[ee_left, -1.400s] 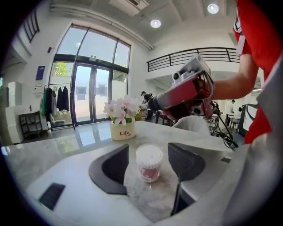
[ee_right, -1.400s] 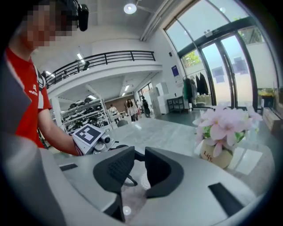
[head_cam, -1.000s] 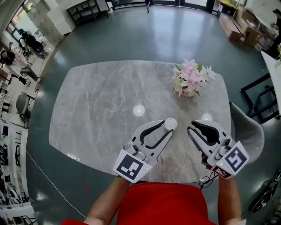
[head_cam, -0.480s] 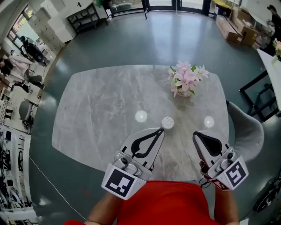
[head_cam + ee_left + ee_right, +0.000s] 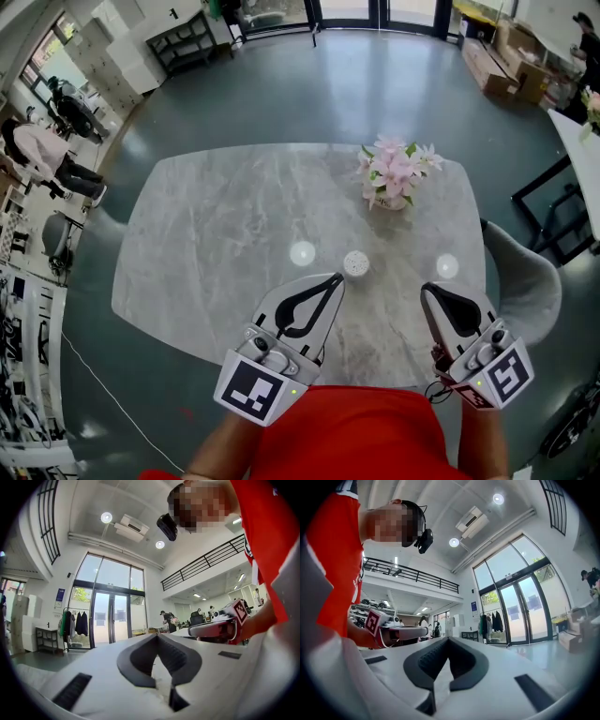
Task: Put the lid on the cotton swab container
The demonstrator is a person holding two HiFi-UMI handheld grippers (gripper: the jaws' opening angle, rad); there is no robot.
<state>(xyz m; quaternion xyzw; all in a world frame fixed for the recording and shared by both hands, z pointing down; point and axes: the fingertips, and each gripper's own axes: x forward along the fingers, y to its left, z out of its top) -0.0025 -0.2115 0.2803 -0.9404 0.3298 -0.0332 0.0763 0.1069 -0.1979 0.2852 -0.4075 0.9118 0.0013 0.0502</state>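
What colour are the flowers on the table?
The potted flowers are pink and white, best in the head view.

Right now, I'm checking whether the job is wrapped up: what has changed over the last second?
The left gripper, open at the cotton swab container a second ago, has drawn back toward the person and shut, empty. The right gripper also shut, empty. The container stays on the table, flowers behind it.
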